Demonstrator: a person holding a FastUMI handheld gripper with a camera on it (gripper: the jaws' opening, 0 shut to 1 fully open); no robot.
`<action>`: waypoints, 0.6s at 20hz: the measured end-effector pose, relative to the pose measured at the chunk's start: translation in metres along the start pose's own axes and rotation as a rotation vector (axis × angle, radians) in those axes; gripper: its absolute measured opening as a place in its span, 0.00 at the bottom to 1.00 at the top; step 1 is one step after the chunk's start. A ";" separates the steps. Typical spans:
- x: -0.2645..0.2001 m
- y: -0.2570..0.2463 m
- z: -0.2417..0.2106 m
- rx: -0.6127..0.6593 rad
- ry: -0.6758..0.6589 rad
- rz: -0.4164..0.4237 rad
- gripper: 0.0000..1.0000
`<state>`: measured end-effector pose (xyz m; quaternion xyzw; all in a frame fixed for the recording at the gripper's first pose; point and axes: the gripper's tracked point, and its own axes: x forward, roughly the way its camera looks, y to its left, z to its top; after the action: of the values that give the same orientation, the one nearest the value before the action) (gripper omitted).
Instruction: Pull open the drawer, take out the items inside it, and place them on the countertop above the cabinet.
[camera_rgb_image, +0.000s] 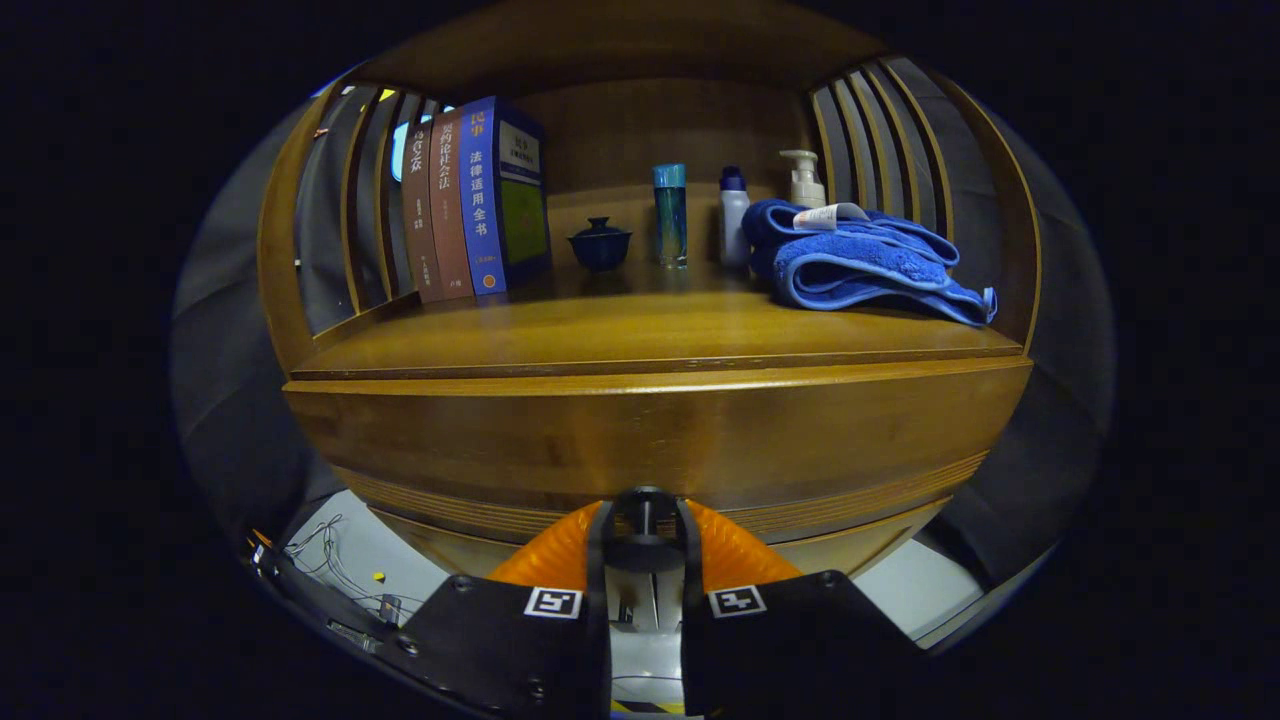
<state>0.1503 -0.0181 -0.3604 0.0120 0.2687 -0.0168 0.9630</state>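
A wooden cabinet stands right in front of me, and its drawer front (650, 440) spans the width below the countertop (640, 335). A small dark knob (645, 497) sticks out of the drawer front low in the middle. My gripper (645, 520) is at that knob, with one finger pressed on each side of it. The drawer's inside is hidden behind its front.
Upright books (470, 200) stand at the countertop's back left. To their right are a dark blue lidded cup (600, 243), a teal bottle (670, 215), a white bottle (734, 215) and a pump bottle (805, 180). A folded blue towel (860, 260) lies at the right. Slatted side walls flank the shelf.
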 end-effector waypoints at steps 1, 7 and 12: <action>0.000 0.000 0.000 -0.002 0.002 -0.001 0.32; -0.015 0.001 -0.007 -0.031 0.026 -0.008 0.32; -0.051 0.001 -0.025 -0.033 0.064 -0.011 0.31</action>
<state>0.0937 -0.0146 -0.3556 -0.0048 0.2997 -0.0175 0.9539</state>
